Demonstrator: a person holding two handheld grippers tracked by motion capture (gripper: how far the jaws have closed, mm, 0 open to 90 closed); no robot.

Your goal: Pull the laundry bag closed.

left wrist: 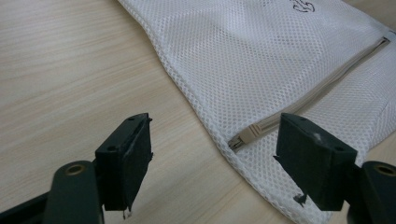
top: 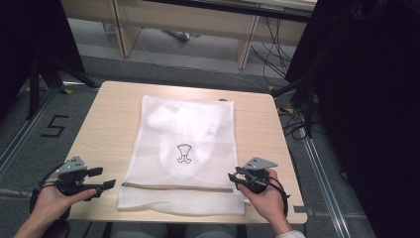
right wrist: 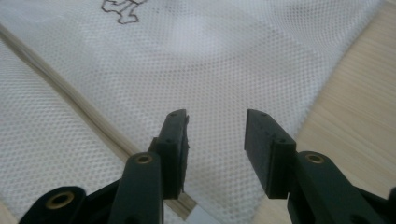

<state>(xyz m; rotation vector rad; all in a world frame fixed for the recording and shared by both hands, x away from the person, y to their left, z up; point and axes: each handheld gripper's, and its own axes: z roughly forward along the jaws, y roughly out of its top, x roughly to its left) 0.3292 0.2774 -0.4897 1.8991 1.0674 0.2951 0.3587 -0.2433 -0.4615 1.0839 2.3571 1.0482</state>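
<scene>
A white mesh laundry bag (top: 183,153) is lying on the table (top: 104,124); the left hand-held gripper (top: 106,184) at eight o'clock and the right hand-held gripper (top: 233,177) at four o'clock are both gaping empty.

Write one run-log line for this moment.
left gripper: open, beside mesh bag | right gripper: open, at bag edge | zipper: closed

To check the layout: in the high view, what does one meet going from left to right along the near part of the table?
left gripper → mesh bag → right gripper
</scene>
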